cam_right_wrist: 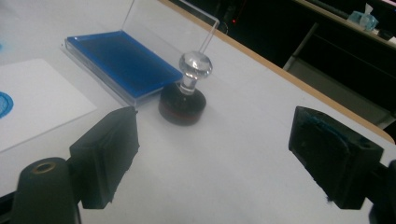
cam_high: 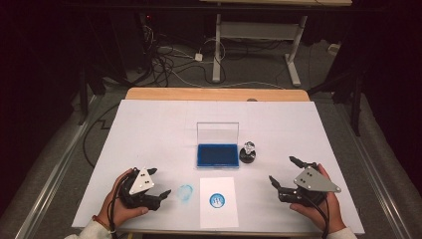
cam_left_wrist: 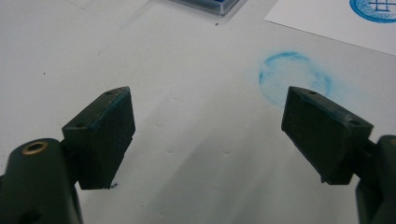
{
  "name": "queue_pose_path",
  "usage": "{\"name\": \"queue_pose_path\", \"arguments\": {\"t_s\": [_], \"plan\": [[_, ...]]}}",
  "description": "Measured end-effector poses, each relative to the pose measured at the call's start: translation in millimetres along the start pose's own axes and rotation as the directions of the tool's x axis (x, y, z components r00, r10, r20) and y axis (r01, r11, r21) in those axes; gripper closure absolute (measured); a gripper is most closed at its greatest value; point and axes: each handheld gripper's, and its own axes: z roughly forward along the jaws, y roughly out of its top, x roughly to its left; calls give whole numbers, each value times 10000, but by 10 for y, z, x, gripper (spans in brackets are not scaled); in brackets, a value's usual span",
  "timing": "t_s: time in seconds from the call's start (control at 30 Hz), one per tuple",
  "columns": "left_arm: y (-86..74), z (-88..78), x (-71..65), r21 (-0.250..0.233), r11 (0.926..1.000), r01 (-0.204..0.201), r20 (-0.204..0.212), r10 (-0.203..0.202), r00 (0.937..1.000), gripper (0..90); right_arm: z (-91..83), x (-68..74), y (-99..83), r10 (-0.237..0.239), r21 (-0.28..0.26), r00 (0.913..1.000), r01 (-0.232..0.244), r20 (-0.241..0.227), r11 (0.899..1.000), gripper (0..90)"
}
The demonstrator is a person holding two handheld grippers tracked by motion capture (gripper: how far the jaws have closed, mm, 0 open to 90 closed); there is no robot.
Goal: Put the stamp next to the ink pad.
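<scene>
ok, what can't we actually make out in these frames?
- Design inside the blue stamp print on the paper sheet: too small in the high view, cut off by the top edge in the left gripper view.
- Face of the stamp: turned down against the table.
- Ink pad: cut off by the top edge in the left gripper view.

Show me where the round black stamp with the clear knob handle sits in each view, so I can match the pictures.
High view: the round black stamp with the clear knob handle stands upright right of centre, beside the open blue ink pad.
Left gripper view: stamp out of frame; a corner of the ink pad at the top edge.
Right gripper view: stamp upper centre, ahead of the open fingers, at the pad's near corner.
Shared landmark: the ink pad.
</scene>
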Motion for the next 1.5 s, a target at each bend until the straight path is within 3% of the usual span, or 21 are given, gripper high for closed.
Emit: {"name": "queue_pose_path", "arguments": {"t_s": [0.33, 0.53, 0.93, 1.5], "plan": [[10, 5, 19, -114, 9999, 92, 86, -91, 9999, 169, -100, -36, -304, 593, 777, 9972, -626, 447, 9950, 165], [2, -5, 21, -156, 9998, 127, 28, -127, 9999, 169, -160, -25, -405, 761, 1028, 9959, -808, 485, 9914, 163], [9, -19, -17, -126, 9999, -64, -4, 64, 10000, 169, -162, -6, -356, 509, 937, 9981, -539, 340, 9941, 163], [2, -13, -10, -56, 10000, -67, 27, 68, 10000, 169, -168, -21, -348, 559, 930, 9976, -594, 396, 9939, 163]]}}
